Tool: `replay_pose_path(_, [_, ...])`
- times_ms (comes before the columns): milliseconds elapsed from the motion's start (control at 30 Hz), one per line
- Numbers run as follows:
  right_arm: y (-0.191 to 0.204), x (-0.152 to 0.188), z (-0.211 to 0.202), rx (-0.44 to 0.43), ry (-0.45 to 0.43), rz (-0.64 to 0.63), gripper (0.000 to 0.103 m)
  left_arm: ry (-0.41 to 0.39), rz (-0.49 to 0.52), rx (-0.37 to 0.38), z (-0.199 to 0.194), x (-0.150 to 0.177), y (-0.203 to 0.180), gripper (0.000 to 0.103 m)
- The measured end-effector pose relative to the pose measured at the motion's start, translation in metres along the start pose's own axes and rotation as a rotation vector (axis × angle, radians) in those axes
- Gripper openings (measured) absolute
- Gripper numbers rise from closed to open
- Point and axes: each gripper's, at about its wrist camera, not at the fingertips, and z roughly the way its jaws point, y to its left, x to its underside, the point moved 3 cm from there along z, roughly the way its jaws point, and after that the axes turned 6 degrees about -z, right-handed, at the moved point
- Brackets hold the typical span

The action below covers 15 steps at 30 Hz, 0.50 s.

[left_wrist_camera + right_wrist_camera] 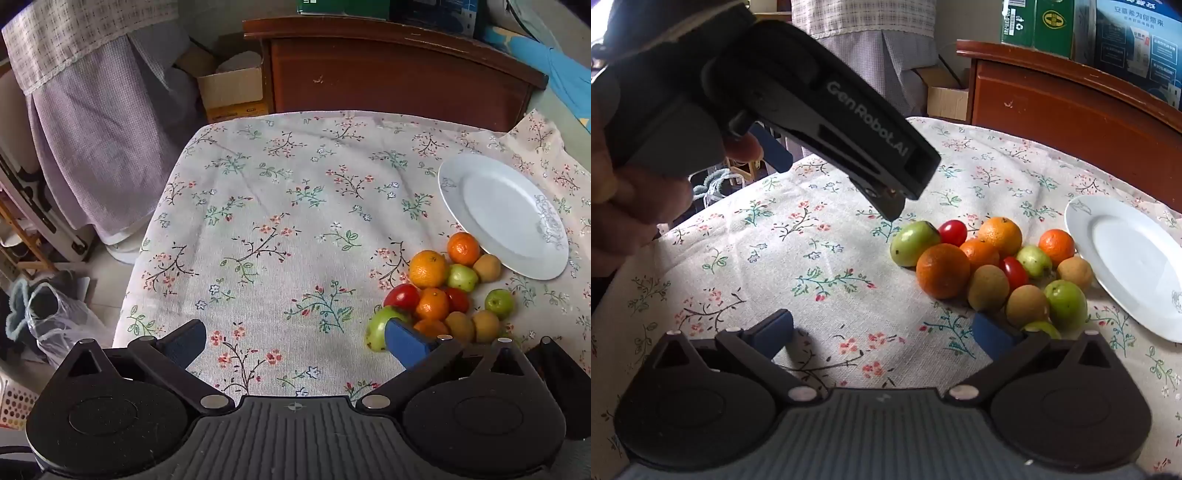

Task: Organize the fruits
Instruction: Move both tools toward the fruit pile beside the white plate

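Note:
A pile of fruit lies on the floral tablecloth (280, 229): oranges (427, 268), green fruits (380, 326), red tomatoes (403, 296) and brown kiwis (486, 325). An empty white plate (509, 218) lies just right of the pile. My left gripper (295, 341) is open and empty, its right finger just in front of a green fruit. In the right wrist view the pile shows again, with an orange (942, 270), a green fruit (913, 243) and the plate (1134, 266). My right gripper (882, 332) is open and empty, left of the pile. The left gripper's body (827, 110) hangs above the cloth.
A dark wooden headboard (391, 70) stands behind the table. A cardboard box (231, 88) and hanging lilac cloth (92, 122) are at the back left. The table's left edge drops to a cluttered floor with a plastic bag (55, 321).

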Motion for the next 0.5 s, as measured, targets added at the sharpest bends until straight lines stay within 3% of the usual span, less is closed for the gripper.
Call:
replay_pose_path(133, [-0.001, -0.001, -0.006, 0.001, 0.061, 0.006, 0.102, -0.049, 0.028, -0.022, -0.010, -0.003, -0.002, 0.103])
replay_pose_path(233, [-0.002, -0.006, -0.016, 0.080, 0.131, 0.031, 0.102, -0.056, 0.011, -0.002, -0.023, -0.004, 0.000, 0.103])
replay_pose_path(500, [-0.021, -0.024, -0.067, 0.234, 0.054, 0.208, 0.102, -0.047, 0.006, 0.048, -0.040, -0.002, 0.019, 0.103])
